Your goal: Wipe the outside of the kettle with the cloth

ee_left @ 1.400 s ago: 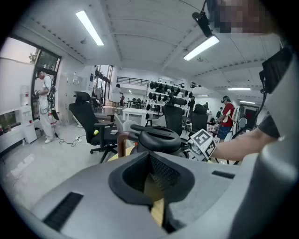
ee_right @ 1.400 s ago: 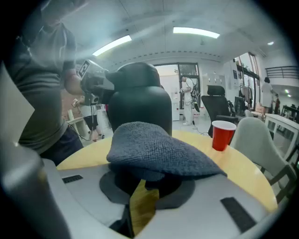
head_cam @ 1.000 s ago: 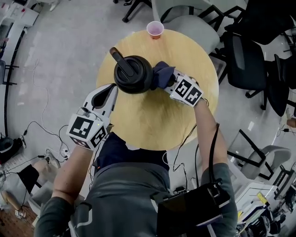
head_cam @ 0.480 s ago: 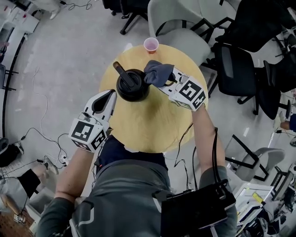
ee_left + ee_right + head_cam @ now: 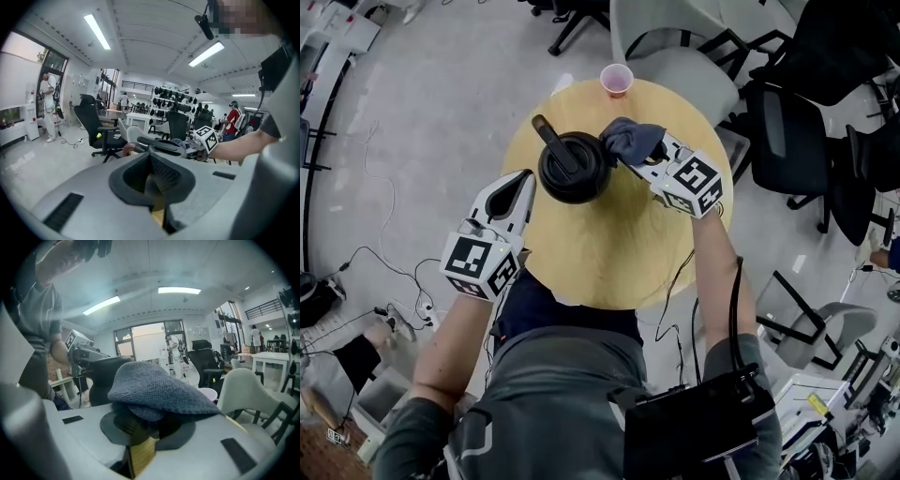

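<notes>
Blue-grey cloth [image 5: 628,139] clamped in right tool [image 5: 633,157], at black kettle [image 5: 574,169] side; left tool [image 5: 523,183] jaws together, near kettle.

My black kettle [image 5: 574,169] stands upright on the round wooden counter [image 5: 600,253], its handle angled to the far left. The bunched blue-grey cloth [image 5: 630,141], pinched in my right tool [image 5: 631,161], lies against the kettle's right side.

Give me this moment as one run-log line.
right gripper: shut on cloth | cloth: at kettle's right side | left gripper: shut, empty, clear of kettle
</notes>
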The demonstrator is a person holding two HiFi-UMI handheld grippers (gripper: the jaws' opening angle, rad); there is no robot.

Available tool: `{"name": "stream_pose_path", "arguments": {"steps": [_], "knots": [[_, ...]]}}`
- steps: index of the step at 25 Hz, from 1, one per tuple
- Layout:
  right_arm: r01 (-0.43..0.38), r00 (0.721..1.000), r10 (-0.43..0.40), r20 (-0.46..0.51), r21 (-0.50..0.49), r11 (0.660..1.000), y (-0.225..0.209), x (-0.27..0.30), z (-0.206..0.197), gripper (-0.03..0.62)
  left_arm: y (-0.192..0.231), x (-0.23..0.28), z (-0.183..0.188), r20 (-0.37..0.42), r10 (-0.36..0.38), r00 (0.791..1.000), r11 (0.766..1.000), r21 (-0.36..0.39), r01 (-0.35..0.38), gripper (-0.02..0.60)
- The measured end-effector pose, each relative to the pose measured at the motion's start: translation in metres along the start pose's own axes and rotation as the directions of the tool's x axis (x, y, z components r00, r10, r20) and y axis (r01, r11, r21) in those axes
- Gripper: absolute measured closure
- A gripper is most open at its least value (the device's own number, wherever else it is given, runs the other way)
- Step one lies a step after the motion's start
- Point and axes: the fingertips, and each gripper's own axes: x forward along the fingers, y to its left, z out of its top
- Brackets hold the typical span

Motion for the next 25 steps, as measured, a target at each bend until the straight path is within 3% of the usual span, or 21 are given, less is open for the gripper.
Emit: {"name": "stream_pose_path", "arguments": {"steps": [10, 16, 21, 25], "knots": [[0.097, 0.989, -0.087, -0.12, 0.081, 0.992, -0.013, 0.028, -0.084, 0.51, 0.009, 0.006, -0.039, -0.04, 0.01, 0.999, 0.999, -0.034, -0.012, 0.572], [0.102, 0.974, -0.097, -0.205, 0.011, 0.995, -0.015, 0.032, -0.105, 0.51, 0.018, 0.007, -0.042, -0.038, 0.01, 0.999, 0.999, -0.037, -0.012, 0.572], [0.125, 0.976, -0.114, -0.185, 0.049, 0.991, -0.017, 0.026, -0.091, 0.51, 0.023, 0.0, -0.036, -0.048, 0.003, 0.999, 1.0, -0.028, -0.005, 0.572], [0.114, 0.991, -0.111, -0.072, 0.04, 0.993, -0.009, 0.011, -0.029, 0.509, 0.024, -0.01, -0.019, -0.038, 0.0, 0.999, 1.0, -0.026, -0.001, 0.572]]}}
